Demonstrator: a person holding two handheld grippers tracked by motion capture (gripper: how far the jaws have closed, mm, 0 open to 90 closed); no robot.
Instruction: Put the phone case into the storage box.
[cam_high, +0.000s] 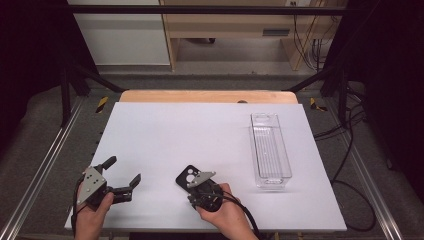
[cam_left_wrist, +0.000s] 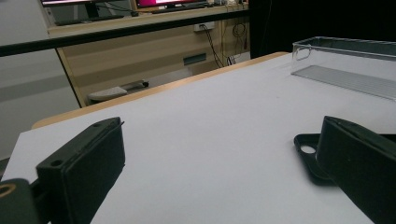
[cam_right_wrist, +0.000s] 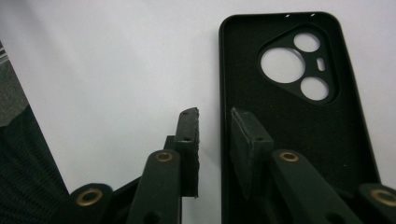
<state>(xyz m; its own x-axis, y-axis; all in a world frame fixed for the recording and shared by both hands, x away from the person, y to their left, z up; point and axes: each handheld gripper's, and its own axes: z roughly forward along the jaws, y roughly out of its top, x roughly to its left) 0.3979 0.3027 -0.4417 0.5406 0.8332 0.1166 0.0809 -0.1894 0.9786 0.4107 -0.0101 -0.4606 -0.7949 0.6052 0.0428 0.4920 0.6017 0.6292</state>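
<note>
A: Position of the case (cam_right_wrist: 299, 116)?

B: Flat on the table (cam_high: 200, 130), near edge, inside face up, camera cut-outs toward the far side. Just ahead of the right hand (cam_high: 225, 212). Seen also past a jaw in the left gripper view.

A: Right hand-held gripper (cam_right_wrist: 215, 140)?

B: Down over the case's long edge. One jaw inside the case, the other outside on the table, with the rim in the narrow gap between. Nearly closed, but contact of the pads with the rim cannot be told. Grip not confirmed.

A: Left hand-held gripper (cam_high: 122, 175)?

B: Jaws spread wide, nothing between them. Low over the table at the near left, well apart from the case, pointing roughly toward it.

A: Bin (cam_high: 270, 150)?

B: Clear, long, open-topped, empty. On the right side of the table, well apart from the case.

A: Progress?

B: Early. Case not lifted, flat on the table. Right jaws placed for a pinch on the rim, judged the step in hand. Likely left to do: close on the rim, lift, carry to the bin, set inside, if the bin is the goal. Nothing in the bin yet.

A: Risk?

B: Thin rim, flexible-looking case; slip or tilt possible on lifting from one edge.
</note>
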